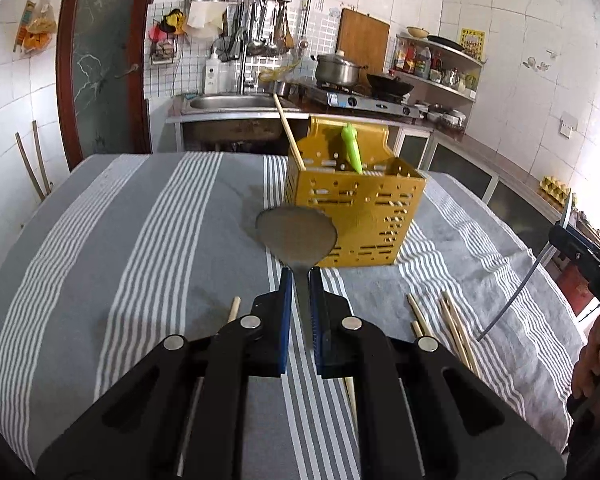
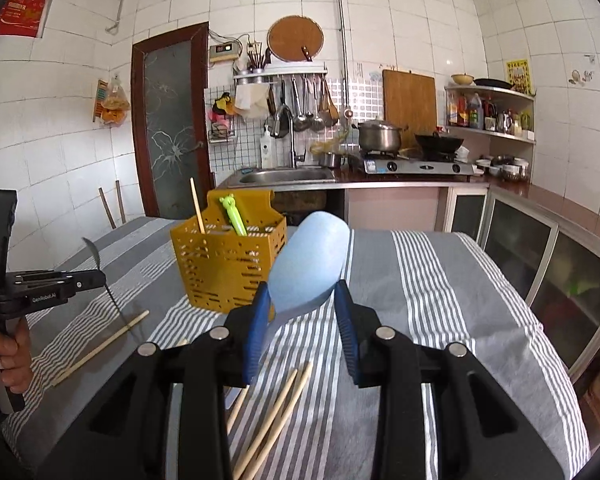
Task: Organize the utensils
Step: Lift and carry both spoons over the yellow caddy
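Your left tool [image 1: 300, 276] holds the metal spoon [image 1: 296, 232] by its handle, just in front of the yellow holder [image 1: 360, 216]; your right tool [image 2: 302, 292] holds the blue spoon [image 2: 308, 260] beside that holder. Loose chopsticks [image 1: 456, 328] lie on the bench [image 1: 140, 240] near it.

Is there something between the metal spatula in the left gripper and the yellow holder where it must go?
Nothing visible blocks it. The spatula is in the left gripper, lifted just before the yellow holder. Inside stand only a chopstick and a green utensil.
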`<state>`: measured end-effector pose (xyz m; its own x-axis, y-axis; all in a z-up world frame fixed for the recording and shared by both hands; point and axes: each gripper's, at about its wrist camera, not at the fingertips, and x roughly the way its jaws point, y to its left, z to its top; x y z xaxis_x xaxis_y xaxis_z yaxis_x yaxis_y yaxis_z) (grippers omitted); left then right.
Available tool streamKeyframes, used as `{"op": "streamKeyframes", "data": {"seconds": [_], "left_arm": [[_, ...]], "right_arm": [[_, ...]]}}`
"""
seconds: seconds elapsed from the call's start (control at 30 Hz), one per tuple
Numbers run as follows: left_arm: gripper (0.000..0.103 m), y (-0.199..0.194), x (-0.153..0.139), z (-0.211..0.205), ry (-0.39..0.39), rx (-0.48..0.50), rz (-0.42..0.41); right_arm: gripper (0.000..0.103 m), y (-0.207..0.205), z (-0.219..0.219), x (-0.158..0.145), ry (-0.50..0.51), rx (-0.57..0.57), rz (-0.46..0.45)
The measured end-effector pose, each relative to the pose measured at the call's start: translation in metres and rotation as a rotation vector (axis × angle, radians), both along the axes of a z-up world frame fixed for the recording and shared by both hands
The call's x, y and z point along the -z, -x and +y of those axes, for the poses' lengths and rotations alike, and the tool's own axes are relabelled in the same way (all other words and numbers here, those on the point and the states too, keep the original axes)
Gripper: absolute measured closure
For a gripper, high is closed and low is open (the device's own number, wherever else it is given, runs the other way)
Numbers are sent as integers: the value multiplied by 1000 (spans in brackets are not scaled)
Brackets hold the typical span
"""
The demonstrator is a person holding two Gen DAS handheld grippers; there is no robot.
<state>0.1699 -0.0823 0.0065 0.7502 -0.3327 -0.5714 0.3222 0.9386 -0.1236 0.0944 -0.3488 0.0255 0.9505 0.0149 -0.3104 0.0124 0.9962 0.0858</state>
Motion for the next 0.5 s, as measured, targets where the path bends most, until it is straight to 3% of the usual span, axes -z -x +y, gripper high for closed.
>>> {"op": "streamKeyframes", "data": {"seconds": [0.3,0.5], "left_arm": [[95,3,-22,8,6,-12,-56],[95,-1,-10,8,-1,-12,-25]], "right_arm": [[70,3,7,-18,32,-2,-44],[70,4,10,-21,35,-4,-45]]}}
